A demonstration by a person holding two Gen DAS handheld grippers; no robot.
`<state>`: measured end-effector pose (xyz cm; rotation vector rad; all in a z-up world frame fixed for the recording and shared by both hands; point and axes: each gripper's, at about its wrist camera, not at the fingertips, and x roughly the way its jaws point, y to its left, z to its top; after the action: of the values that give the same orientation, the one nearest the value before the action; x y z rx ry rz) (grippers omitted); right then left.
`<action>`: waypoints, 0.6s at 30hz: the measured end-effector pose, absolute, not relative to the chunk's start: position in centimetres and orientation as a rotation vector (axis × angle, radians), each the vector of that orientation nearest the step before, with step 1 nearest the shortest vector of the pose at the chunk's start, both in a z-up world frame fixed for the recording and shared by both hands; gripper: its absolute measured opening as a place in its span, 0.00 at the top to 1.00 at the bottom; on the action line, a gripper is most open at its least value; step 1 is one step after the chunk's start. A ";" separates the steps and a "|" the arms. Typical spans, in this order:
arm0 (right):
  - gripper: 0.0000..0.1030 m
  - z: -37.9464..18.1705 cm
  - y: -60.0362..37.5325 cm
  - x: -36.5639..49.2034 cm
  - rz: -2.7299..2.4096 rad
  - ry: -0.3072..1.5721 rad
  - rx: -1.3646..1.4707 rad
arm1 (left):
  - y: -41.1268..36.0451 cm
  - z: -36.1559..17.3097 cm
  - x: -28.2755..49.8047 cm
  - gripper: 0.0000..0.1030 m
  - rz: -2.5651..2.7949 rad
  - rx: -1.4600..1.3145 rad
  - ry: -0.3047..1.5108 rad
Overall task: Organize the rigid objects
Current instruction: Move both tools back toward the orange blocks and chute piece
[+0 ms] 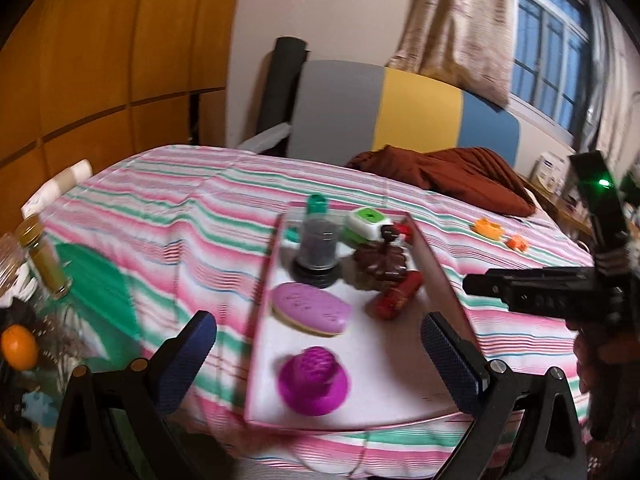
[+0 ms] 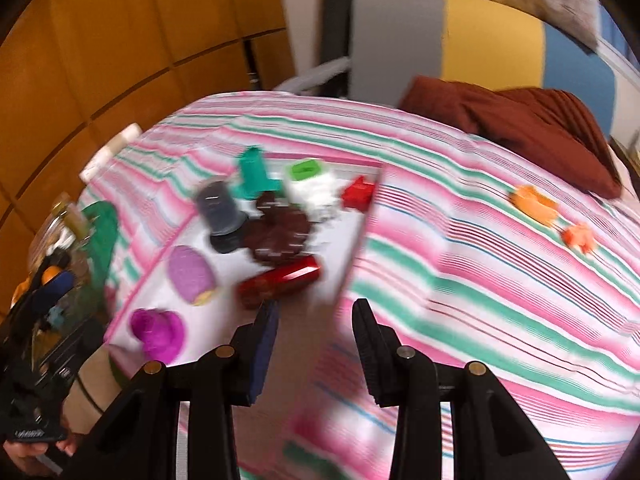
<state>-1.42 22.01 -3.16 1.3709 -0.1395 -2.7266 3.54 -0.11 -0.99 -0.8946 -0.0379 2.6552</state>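
Covering the bed, a striped sheet [image 1: 168, 200] bears a white tray [image 1: 392, 352]; both tongs gape empty.

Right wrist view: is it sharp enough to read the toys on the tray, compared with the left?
Right wrist view: heavy motion smear, the pink-rimmed white tray and its toys streaked; left wrist view: milder blur, the purple oval soap-shaped toy readable; both bend straight lines, fisheye.

Toys [image 1: 320, 308] lie on a tray [image 1: 400, 380] atop the bed [image 1: 180, 208].
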 end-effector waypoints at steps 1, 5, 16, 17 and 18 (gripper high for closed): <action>0.63 -3.3 23.0 -1.5 -2.740 -0.159 1.390 | 0.6 -0.9 3.6 0.00 2.637 -0.892 -0.023; 0.63 -4.0 26.9 -1.5 -2.788 -0.234 1.462 | 2.9 -0.5 4.0 0.00 2.582 -0.880 0.023; 0.62 -7.4 38.1 -1.6 -2.865 -0.471 1.738 | 9.4 -0.2 4.9 0.00 2.417 -0.874 0.168; 0.62 -7.7 39.1 -1.6 -2.870 -0.482 1.763 | 10.1 -0.2 5.1 0.00 2.402 -0.870 0.180; 0.62 -7.9 40.5 -1.7 -2.878 -0.508 1.792 | 10.7 -0.2 5.1 0.00 2.390 -0.868 0.193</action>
<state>-1.73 40.49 -7.92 1.7920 -0.5078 -2.8785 5.12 10.73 -0.16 -0.8678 0.1932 2.3896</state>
